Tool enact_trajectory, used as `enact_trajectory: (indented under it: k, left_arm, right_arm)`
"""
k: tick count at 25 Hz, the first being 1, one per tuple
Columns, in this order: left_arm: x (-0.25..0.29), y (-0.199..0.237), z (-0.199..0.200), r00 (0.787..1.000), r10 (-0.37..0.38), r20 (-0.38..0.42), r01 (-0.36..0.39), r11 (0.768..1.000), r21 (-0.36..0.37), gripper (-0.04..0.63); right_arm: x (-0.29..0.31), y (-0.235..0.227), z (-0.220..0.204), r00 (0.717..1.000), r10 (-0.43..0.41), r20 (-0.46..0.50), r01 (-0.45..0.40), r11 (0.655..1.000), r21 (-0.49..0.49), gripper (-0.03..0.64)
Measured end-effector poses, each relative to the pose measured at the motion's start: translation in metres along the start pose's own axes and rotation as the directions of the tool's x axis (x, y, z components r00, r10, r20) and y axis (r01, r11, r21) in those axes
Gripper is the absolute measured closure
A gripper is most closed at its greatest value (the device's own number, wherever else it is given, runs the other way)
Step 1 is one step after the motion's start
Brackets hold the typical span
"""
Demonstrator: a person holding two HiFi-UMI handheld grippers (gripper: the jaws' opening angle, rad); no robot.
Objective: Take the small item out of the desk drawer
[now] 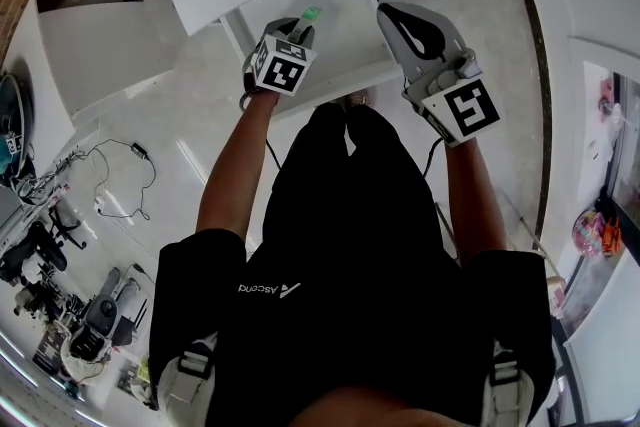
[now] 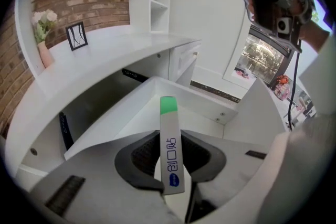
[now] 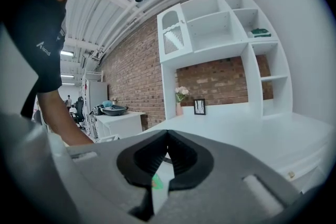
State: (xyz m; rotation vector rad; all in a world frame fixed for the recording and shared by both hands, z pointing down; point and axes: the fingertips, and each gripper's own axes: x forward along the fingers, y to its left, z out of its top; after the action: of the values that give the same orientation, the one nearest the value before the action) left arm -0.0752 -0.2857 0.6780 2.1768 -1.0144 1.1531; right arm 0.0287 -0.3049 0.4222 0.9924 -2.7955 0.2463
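While your right gripper (image 3: 167,135) hangs alongside with its jaws together on nothing, your left gripper (image 2: 169,138) has its jaws clamped on the white, green-tipped stick (image 2: 168,123), held over the open drawer (image 2: 207,106), white bench (image 2: 105,55) beyond.

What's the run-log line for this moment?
left gripper: shut on green-tipped white stick | stick: held over open drawer | right gripper: shut, empty
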Motion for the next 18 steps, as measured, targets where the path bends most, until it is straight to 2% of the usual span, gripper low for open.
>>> enact_trajectory:
  k: [4, 8, 15, 18]
  left_arm:
    - [-0.040, -0.004, 0.029, 0.993, 0.018, 0.114, -0.017, 1.000, -0.009, 0.506]
    - [-0.086, -0.010, 0.062, 0.969, 0.029, 0.247, -0.024, 0.999, -0.024, 0.506]
    - [-0.162, -0.022, 0.102, 0.893, 0.056, 0.446, -0.039, 0.998, -0.046, 0.506]
    - [-0.195, -0.025, 0.116, 0.853, 0.070, 0.518, -0.040, 0.997, -0.068, 0.506]
  right_arm:
    - [-0.001, 0.004, 0.010, 1.000, 0.009, 0.029, -0.008, 1.000, -0.012, 0.615]
    - [0.000, 0.009, 0.019, 0.998, 0.018, 0.054, -0.016, 0.999, -0.027, 0.615]
    - [-0.006, 0.024, 0.043, 0.995, 0.033, 0.091, -0.029, 0.998, -0.053, 0.615]
    - [-0.009, 0.033, 0.053, 0.994, 0.039, 0.105, -0.032, 0.997, -0.067, 0.615]
